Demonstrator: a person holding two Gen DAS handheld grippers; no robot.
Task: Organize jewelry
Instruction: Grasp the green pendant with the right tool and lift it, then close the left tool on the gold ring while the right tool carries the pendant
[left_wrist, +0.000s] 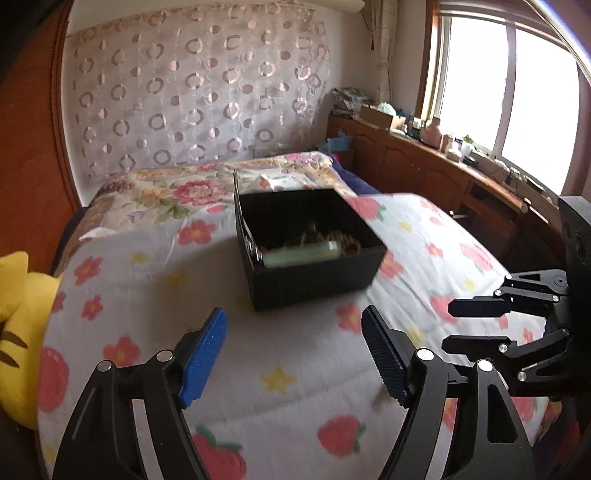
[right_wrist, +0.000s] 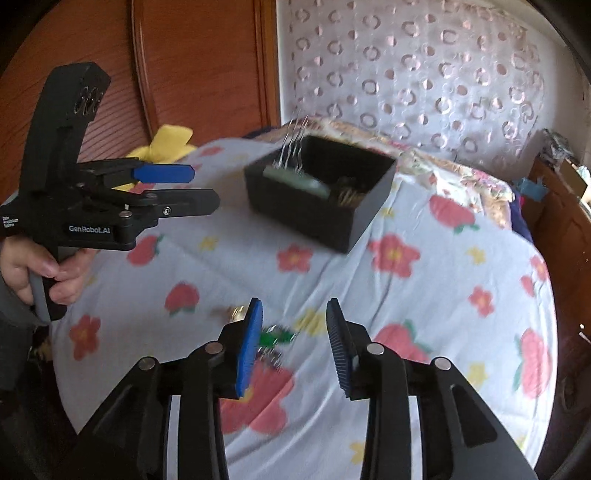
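Observation:
A black open box stands on the floral bedspread; it also shows in the right wrist view. Inside lie a pale green bangle, brown beads and silver chains hanging over its wall. A green-stoned piece of jewelry and a gold piece lie on the spread beside my right gripper's left pad. My right gripper is open and empty just above them. My left gripper is open and empty, short of the box; it also shows in the right wrist view.
A yellow plush toy lies at the bed's left edge. A wooden headboard and a curtain stand behind the bed. A cluttered wooden cabinet runs under the window on the right.

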